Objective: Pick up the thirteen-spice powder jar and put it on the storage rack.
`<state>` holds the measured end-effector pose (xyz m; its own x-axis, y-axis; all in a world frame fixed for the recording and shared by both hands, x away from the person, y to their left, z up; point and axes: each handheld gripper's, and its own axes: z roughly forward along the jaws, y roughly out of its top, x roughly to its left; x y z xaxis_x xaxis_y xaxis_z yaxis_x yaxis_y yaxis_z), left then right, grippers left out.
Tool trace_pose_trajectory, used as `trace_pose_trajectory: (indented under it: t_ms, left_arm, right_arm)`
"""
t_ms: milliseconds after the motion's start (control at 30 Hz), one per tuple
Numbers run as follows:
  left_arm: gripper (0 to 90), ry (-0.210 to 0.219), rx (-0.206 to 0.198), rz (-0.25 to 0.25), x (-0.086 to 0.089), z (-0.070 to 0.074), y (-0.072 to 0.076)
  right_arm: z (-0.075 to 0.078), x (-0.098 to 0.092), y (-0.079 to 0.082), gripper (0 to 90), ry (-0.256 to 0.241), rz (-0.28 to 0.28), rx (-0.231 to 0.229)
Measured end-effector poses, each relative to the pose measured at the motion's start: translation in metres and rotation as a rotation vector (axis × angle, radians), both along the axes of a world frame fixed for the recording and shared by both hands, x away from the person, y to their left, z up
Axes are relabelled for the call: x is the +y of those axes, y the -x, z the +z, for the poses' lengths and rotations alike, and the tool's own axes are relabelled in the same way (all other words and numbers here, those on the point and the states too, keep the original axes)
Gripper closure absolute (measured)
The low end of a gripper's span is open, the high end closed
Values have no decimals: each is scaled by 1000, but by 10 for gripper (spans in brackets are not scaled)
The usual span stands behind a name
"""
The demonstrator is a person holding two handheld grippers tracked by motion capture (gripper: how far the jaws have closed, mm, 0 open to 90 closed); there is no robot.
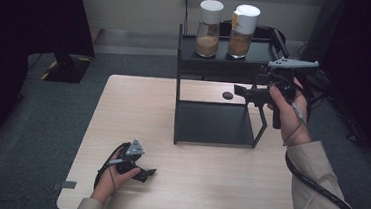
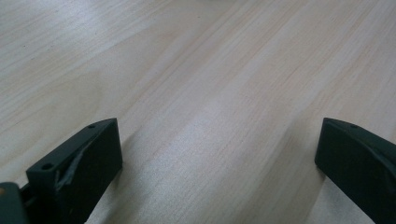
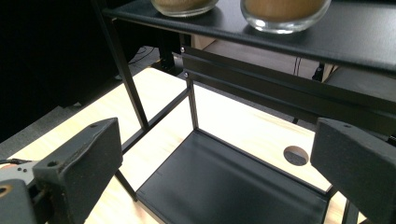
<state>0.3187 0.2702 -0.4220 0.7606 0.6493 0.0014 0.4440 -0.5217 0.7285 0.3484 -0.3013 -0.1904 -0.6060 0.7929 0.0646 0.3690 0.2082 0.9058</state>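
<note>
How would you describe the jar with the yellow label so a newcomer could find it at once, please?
Start at the black two-tier rack standing on the far side of the wooden table. Two white-lidded glass jars of brown powder sit on its top shelf. Take the right jar: it alone has a yellow label near its lid, unlike the left jar.

Beige sleeves (image 1: 317,195) on both forearms; black grippers, left gripper (image 1: 140,172), right gripper (image 1: 242,91), grey three-cornered plates, black cables.

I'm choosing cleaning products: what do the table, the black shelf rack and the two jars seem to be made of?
Table: pale wood or wood-look laminate, visible grain, slight sheen.
Shelf rack: probably painted metal, matte black, thin square bars.
Two jars: clear glass likely, brown contents showing through; white lids, perhaps plastic.
</note>
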Motion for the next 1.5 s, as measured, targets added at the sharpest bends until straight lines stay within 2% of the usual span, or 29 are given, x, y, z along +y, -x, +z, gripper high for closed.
trace_pose_trajectory:
  t_ms: [500,1033,1500]
  left_arm:
    - [0,1,0,0,0,0,0]
    - [0,0,0,0,0,0,0]
    - [0,0,0,0,0,0,0]
  right_arm:
    - [-20,-1,4,12,-4,14,14]
    - [-48,1,1,13,-13,28,47]
    - [-73,-6,5,13,-14,29,61]
